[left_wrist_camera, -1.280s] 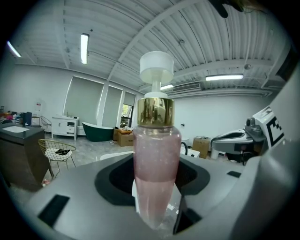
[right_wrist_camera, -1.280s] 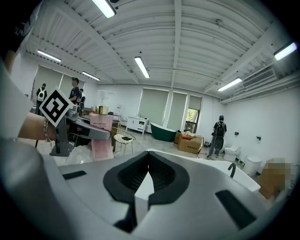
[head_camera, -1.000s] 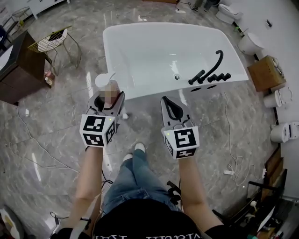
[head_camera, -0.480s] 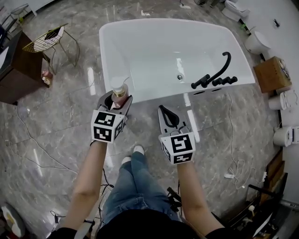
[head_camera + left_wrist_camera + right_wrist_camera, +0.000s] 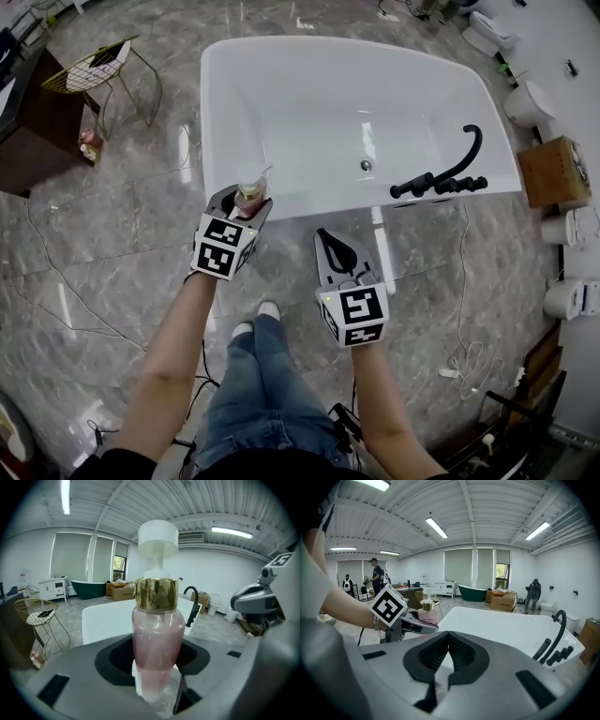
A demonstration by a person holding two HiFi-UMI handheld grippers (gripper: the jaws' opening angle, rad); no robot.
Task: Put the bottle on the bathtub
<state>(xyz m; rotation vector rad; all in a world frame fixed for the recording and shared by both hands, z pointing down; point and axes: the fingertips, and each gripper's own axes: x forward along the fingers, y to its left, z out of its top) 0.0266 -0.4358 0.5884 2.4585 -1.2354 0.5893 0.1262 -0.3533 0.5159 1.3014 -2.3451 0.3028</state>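
A pink pump bottle (image 5: pixel 157 639) with a gold collar and white pump head stands upright between the jaws of my left gripper (image 5: pixel 242 201), which is shut on it. In the head view the bottle (image 5: pixel 249 191) hangs over the near rim of the white bathtub (image 5: pixel 309 202), towards its left end. From the right gripper view the bottle (image 5: pixel 426 613) shows at the left beside the tub (image 5: pixel 506 630). My right gripper (image 5: pixel 336 251) is shut with nothing in it, over the floor just short of the tub's near rim.
A black faucet with handles (image 5: pixel 448 172) sits on the tub's right corner. A wire chair (image 5: pixel 98 70) and a dark cabinet (image 5: pixel 33 122) stand at the left. Cardboard box (image 5: pixel 553 173) and toilets (image 5: pixel 530 98) line the right. Cables (image 5: pixel 56 281) trail over the marble floor. People stand far off (image 5: pixel 377 576).
Both grippers have moved forward toward the tub. The bottle in the left gripper now hangs over the tub's near rim instead of over the floor.
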